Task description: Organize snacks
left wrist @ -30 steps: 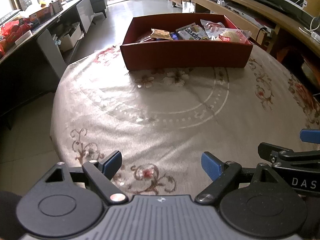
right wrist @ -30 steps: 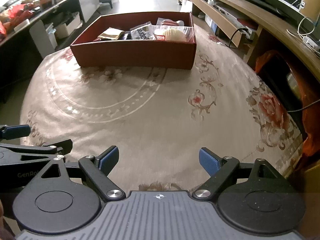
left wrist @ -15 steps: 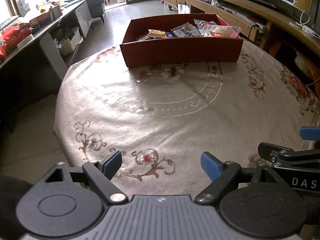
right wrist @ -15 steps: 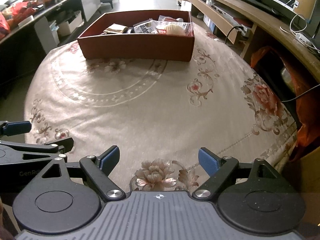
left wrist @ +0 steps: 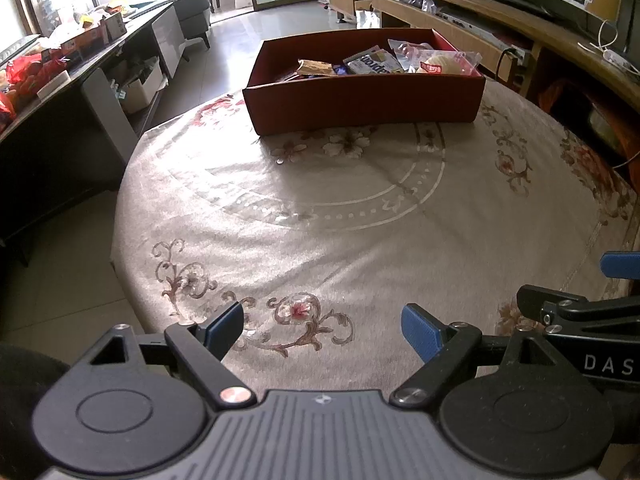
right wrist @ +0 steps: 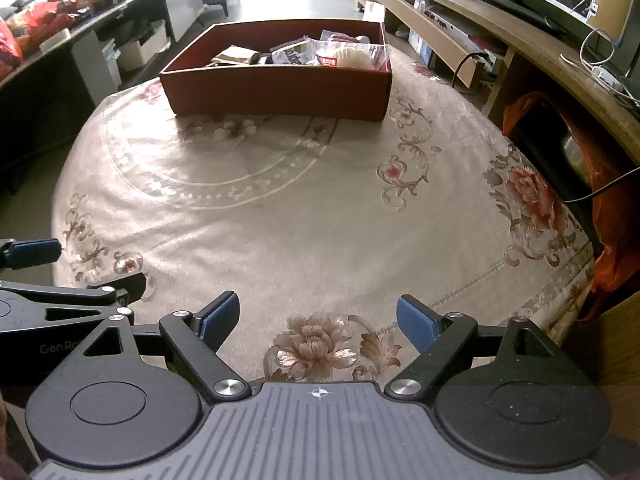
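A dark red box point(left wrist: 360, 102) point(right wrist: 280, 90) stands at the far side of a round table covered with a flowered cloth point(left wrist: 340, 208) point(right wrist: 300, 208). Inside it lie several snack packets, among them a clear bag with a pale bun point(left wrist: 444, 62) point(right wrist: 352, 58) and a blue-and-white packet point(left wrist: 372, 62). My left gripper point(left wrist: 322, 326) is open over the near edge of the table, nothing between its blue pads. My right gripper point(right wrist: 318, 318) is open beside it, also empty. Both are far from the box.
A long dark counter point(left wrist: 60, 80) with boxes and red bags runs along the left. A wooden TV bench point(right wrist: 500, 28) with cables runs along the right. An orange bag point(right wrist: 616, 216) hangs off the table's right side. Tiled floor lies beyond the box.
Both grippers have drawn back from the box toward the table's near edge; the box looks smaller and more cloth shows. Their jaws stay as wide as before.
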Available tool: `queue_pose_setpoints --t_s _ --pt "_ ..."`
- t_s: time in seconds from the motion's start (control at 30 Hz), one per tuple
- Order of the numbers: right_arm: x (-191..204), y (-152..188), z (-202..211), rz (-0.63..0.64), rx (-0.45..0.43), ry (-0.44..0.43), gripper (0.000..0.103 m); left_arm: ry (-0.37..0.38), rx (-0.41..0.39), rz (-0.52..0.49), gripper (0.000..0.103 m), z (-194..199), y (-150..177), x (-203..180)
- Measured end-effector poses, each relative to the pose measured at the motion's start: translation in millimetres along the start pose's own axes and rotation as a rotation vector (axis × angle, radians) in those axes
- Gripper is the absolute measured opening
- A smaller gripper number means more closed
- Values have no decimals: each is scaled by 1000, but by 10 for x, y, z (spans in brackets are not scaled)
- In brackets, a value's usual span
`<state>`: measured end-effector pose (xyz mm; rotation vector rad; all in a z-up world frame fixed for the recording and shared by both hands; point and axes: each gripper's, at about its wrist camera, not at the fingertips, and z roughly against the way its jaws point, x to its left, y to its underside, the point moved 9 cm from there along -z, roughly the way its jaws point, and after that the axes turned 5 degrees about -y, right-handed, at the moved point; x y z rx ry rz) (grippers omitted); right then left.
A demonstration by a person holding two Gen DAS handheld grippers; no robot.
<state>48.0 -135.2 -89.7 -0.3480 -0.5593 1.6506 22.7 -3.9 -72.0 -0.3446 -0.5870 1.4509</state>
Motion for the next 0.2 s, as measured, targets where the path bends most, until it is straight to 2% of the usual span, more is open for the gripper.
queue_pose_setpoints --t_s 0.2 --pt "0 27 2 4 5 8 90 -2 -6 -4 90 22 5 -11"
